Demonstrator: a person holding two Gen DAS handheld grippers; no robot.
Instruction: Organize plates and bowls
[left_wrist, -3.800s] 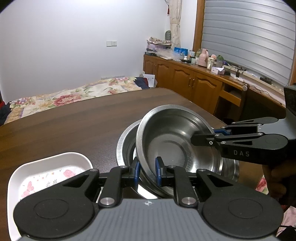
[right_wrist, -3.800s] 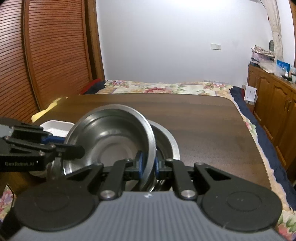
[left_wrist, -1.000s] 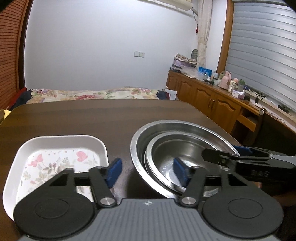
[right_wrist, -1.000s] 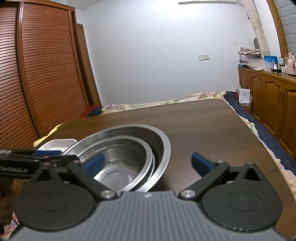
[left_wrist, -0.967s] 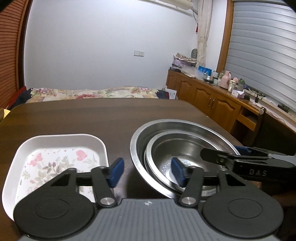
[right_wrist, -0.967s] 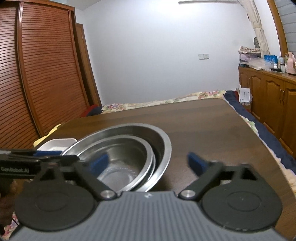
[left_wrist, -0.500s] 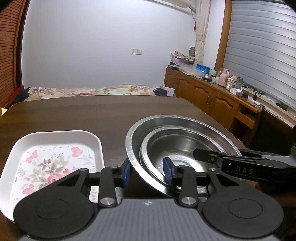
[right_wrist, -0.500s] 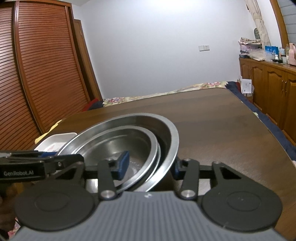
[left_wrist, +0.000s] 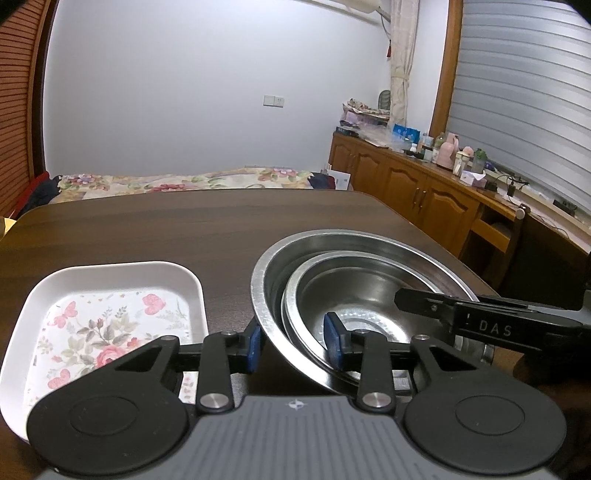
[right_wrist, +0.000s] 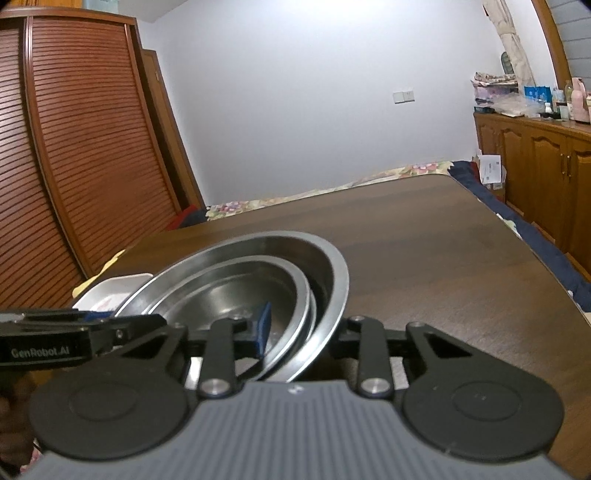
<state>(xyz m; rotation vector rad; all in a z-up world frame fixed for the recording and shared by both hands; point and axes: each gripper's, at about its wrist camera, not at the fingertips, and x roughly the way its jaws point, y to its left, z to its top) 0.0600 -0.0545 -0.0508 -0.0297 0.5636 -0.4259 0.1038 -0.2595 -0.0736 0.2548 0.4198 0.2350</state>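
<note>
A small steel bowl (left_wrist: 354, 295) sits nested inside a large steel bowl (left_wrist: 273, 266) on the dark wooden table (left_wrist: 184, 221). My left gripper (left_wrist: 295, 343) straddles the near rims of both bowls with its blue pads, closing on them. My right gripper (right_wrist: 299, 328) straddles the opposite rims of the same stack (right_wrist: 332, 266), one blue pad (right_wrist: 263, 325) inside the small bowl (right_wrist: 236, 288). The right gripper's fingers (left_wrist: 461, 306) show over the bowls in the left wrist view. A white floral plate (left_wrist: 103, 314) lies left of the bowls.
The left gripper's body (right_wrist: 55, 339) shows at the left in the right wrist view, with the white plate (right_wrist: 110, 288) behind it. A bed (left_wrist: 184, 181) lies beyond the table's far edge. Wooden cabinets (left_wrist: 424, 192) line the right wall. A slatted wardrobe (right_wrist: 74, 166) stands at the left.
Both grippers have moved in and narrowed from wide open to straddling the rims of the stacked bowls. The bowls look slightly tilted and closer now.
</note>
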